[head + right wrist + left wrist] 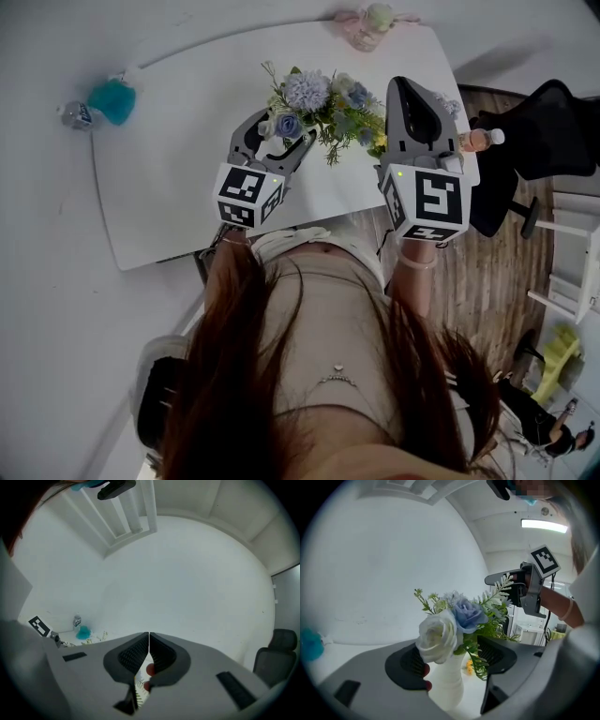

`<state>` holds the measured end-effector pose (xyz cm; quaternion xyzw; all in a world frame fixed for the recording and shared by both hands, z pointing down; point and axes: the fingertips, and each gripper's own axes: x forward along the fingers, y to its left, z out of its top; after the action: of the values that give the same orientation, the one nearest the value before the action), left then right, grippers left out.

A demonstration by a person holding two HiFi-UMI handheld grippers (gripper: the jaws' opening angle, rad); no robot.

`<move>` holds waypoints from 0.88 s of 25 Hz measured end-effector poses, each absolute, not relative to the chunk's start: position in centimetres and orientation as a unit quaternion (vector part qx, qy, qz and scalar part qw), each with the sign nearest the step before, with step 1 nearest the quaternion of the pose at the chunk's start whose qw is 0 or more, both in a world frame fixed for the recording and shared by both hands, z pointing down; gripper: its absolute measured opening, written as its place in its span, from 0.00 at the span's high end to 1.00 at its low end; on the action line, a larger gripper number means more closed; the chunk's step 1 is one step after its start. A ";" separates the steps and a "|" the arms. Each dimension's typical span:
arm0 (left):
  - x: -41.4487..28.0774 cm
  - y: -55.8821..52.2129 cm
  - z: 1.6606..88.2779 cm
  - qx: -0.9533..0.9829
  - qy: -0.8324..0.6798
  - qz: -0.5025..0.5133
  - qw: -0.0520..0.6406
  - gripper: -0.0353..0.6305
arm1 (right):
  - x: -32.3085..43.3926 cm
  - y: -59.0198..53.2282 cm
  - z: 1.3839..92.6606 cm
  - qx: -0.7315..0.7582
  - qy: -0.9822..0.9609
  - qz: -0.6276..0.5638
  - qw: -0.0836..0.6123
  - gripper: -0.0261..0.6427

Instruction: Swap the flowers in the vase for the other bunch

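The left gripper [453,660] reaches in over the table's [159,187] near edge with its jaws wide apart. The white vase [446,686] stands between them. A gap shows between the vase and the jaw on the right of the left gripper view, so nothing is clamped. The flowers [454,620], a white rose, a blue rose and green sprays, rise from the vase just above the jaws. The vase stands in the table's right half, about midway between its far and near edges. The right gripper [149,641], just beside the bunch toward the right edge, has its jaws pressed together on nothing.
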<state>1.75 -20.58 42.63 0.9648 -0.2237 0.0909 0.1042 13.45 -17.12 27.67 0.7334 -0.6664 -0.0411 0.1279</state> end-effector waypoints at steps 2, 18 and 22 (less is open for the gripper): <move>1.7 -21.0 42.5 0.964 -0.231 0.088 0.099 0.48 | 13.6 -17.1 27.9 0.734 -0.665 -0.039 0.130 0.92; 1.4 -21.9 42.0 0.956 -0.274 0.069 0.077 0.86 | 14.8 -16.5 28.3 0.742 -0.655 -0.038 0.140 0.92; 1.2 -21.9 41.5 0.956 -0.279 0.056 0.076 0.88 | 14.9 -16.4 28.4 0.741 -0.655 -0.038 0.139 0.92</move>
<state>1.20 -21.93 41.53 0.9557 -0.2790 0.0557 0.0756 14.88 -16.45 28.41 0.7415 -0.6554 -0.0378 0.1387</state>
